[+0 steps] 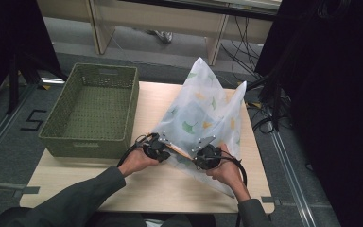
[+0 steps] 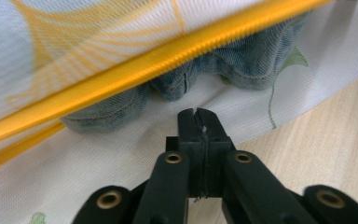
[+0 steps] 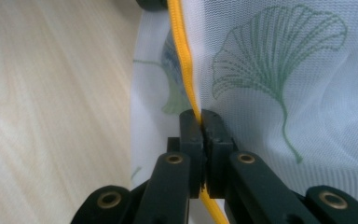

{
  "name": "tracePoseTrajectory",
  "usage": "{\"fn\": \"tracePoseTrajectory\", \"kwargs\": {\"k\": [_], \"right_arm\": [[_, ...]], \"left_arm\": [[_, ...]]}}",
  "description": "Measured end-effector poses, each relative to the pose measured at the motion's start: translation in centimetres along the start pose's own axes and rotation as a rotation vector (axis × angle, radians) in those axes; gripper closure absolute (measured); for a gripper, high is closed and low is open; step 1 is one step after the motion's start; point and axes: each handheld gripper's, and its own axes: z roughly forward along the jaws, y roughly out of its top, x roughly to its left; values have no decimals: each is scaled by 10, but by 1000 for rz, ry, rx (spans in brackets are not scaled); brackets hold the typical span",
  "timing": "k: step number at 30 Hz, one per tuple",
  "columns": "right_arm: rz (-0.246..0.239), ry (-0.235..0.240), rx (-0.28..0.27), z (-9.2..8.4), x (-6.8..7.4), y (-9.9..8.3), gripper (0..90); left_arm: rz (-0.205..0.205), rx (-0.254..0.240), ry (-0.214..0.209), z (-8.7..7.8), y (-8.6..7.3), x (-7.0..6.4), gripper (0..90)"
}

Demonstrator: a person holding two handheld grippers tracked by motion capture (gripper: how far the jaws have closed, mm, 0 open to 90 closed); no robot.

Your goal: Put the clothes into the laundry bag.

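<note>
The right hand-held gripper [image 3: 200,122] pinches the mesh bag's [image 1: 208,113] yellow zipper [image 3: 185,60]; the left hand-held gripper [image 2: 199,122], closed empty, sits just beside the bag's lower edge.

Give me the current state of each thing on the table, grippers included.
Mesh laundry bag: standing up crumpled, zipper open.
Yellow zipper: edge clamped by right gripper.
Denim garment: inside the bag.
Green basket: upright, empty.
Left gripper: shut, on thin mesh if anything.
Right gripper: shut on zipper.

Even overhead light falls on the table [image 1: 146,189]; the surroundings stay dark. Beyond the left gripper [image 2: 199,114], the yellow zipper [image 2: 168,56] is motion-blurred. Ahead of the right gripper [image 3: 200,116], mesh stays sharp.
</note>
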Motion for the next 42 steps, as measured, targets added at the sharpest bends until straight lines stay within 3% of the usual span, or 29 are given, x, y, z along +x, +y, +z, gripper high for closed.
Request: {"fn": "tracePoseTrajectory", "kwargs": {"k": [2,3,4,6,9,10,13,14,16,17,18,19,20,21,24,25,26,29,31,34,35,36,38,41,42], "right_arm": [[-41,-8,-6,3,-5,4,892],[-26,-16,-7,4,-4,4,892],[-51,-19,-14,6,-6,5,892],[-18,-21,-5,7,-6,7,892],[-24,-32,-7,12,-8,9,892],[-28,-42,-7,15,-10,11,892],[-9,-65,-11,21,-15,17,893],[-14,-87,-17,22,-18,20,893],[-5,-98,-13,25,-22,25,893],[-20,-111,-16,28,-26,28,893],[12,-129,-2,31,-28,31,893],[25,-149,6,33,-32,33,893],[29,-160,6,35,-37,36,893],[46,-194,6,38,-48,38,895],[67,-216,1,40,-58,38,894],[76,-200,-5,40,-62,37,894],[75,-216,-4,38,-60,37,894],[61,-216,-6,33,-58,38,894],[54,-209,-14,29,-56,37,894],[46,-210,-14,24,-54,35,894],[45,-203,-20,23,-53,34,894],[41,-199,-21,20,-52,33,894],[43,-191,-30,15,-50,32,894],[30,-166,-51,8,-43,33,894],[-26,-139,-63,5,-41,35,894]], "left_arm": [[13,14,-10,-2,-1,0,894],[13,25,-23,-4,-2,-2,894],[-2,4,-18,-3,-4,-5,894],[47,34,-35,-8,-6,-6,894],[54,38,-61,-10,-8,-11,894],[29,23,-61,-9,-10,-14,894],[75,48,-58,-14,-12,-14,895],[40,28,-64,-14,-14,-16,894],[81,52,-61,-17,-14,-15,895],[68,48,-65,-17,-16,-16,894],[89,58,-70,-19,-17,-16,895],[64,39,-69,-19,-19,-18,895],[96,60,-65,-22,-20,-17,895],[93,56,-65,-22,-21,-18,894],[84,54,-68,-25,-23,-17,894],[104,55,-59,-27,-23,-17,889],[105,56,-57,-28,-22,-17,883],[57,15,-63,-33,-17,-15,820],[75,5,-33,-37,-13,-10,788],[18,-25,-8,-35,-8,-2,710],[-15,-54,31,-30,-7,-1,707],[-31,-51,49,-27,-6,1,711],[-93,-74,61,-15,-2,7,704],[-96,-89,83,-4,6,10,765],[-102,-95,96,-1,10,11,795]]}}
